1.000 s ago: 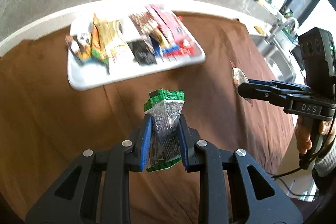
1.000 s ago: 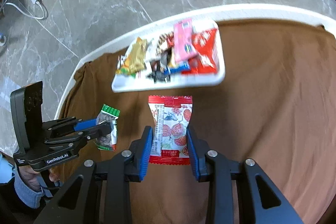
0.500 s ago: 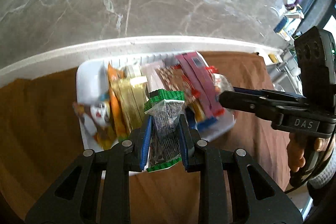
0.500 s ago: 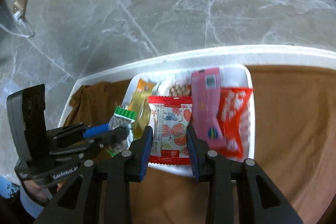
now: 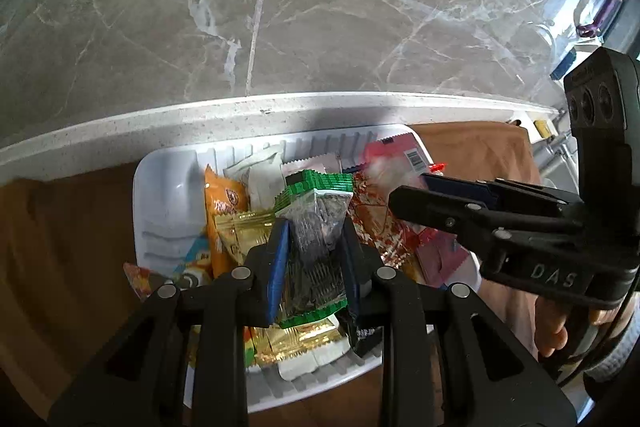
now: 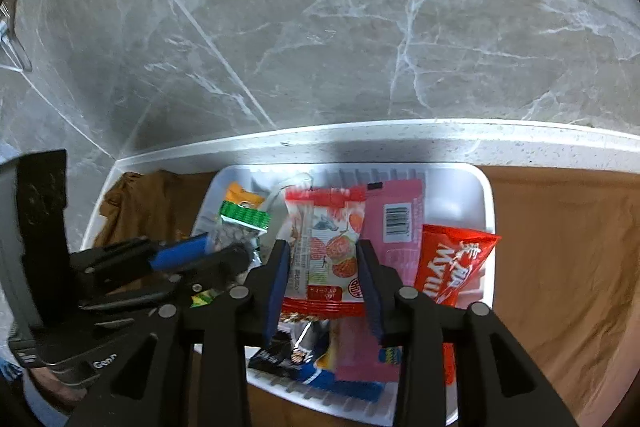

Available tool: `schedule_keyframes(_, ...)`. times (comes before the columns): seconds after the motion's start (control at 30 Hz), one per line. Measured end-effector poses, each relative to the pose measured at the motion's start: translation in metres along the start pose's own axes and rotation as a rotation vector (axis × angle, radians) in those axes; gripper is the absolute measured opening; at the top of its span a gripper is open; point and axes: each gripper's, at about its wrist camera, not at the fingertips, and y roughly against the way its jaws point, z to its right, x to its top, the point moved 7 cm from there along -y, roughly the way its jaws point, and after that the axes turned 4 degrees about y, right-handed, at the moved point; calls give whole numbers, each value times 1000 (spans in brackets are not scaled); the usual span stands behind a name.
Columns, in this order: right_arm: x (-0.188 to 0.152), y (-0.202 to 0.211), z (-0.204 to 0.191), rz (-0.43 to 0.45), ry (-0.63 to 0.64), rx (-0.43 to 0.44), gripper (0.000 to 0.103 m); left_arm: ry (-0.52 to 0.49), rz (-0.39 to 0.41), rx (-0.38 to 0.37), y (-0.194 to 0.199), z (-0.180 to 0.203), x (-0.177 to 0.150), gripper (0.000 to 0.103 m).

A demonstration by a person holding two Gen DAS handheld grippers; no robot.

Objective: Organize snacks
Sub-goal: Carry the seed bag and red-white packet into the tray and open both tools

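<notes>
Two grippers hang over the white ribbed plastic tray (image 5: 160, 183) of snacks. On the left, the left gripper (image 5: 312, 259) pinches a clear green-edged seed packet (image 5: 316, 227); the right gripper (image 6: 324, 279) squeezes a red strawberry candy bag (image 6: 324, 247), likely ready to drop both in.

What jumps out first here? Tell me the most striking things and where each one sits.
The white tray heaped with bright snack packets sits on the brown cloth near the counter's edge. Above it, the left gripper pinches a green-edged clear packet, and the right gripper clamps a strawberry-print packet. A red wrapper lies at the tray's right.
</notes>
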Motion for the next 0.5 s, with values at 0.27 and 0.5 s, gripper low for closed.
schedule_keyframes(0.27,0,15,1,55,-15,-11,43,8,19,13,3,1,-2,47)
schedule_keyframes(0.5,-6,48,-4,117,10,-35,50,-5,56,34,22,3,-3,47)
